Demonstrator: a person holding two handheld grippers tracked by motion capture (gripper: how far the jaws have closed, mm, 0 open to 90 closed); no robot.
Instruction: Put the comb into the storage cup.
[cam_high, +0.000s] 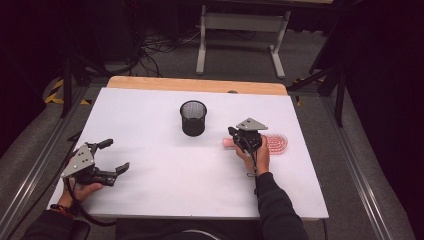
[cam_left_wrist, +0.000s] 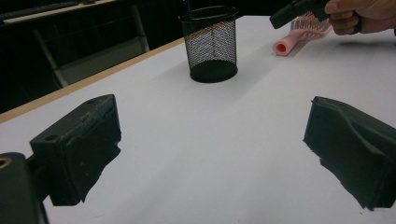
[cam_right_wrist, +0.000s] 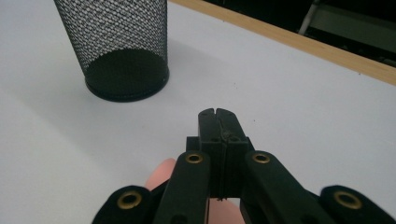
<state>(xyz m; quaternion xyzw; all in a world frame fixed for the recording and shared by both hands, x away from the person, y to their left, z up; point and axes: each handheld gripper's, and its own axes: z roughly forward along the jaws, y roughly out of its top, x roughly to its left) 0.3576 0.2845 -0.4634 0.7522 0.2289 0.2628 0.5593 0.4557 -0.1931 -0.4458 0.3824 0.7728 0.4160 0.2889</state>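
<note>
A pink hairbrush (cam_high: 277, 143) lies flat on the white table (cam_high: 150, 150), right of centre, its handle pointing left toward a black mesh cup (cam_high: 193, 118). My right gripper (cam_high: 234, 132) hovers just over the handle with its jaws pressed together and nothing between them. In the right gripper view the pink handle (cam_right_wrist: 161, 175) shows beneath the shut right gripper (cam_right_wrist: 218, 114), with the mesh cup (cam_right_wrist: 119, 46) ahead to the left. My left gripper (cam_high: 114, 156) rests near the table's front left, wide open and holding nothing. In the left gripper view the left gripper (cam_left_wrist: 210, 154) faces the mesh cup (cam_left_wrist: 212, 44) and hairbrush (cam_left_wrist: 299, 35).
A wooden strip (cam_high: 195, 85) borders the table's far edge. Beyond it stand a white frame (cam_high: 240, 30) and cables on the grey floor. Metal rails run along both sides of the table.
</note>
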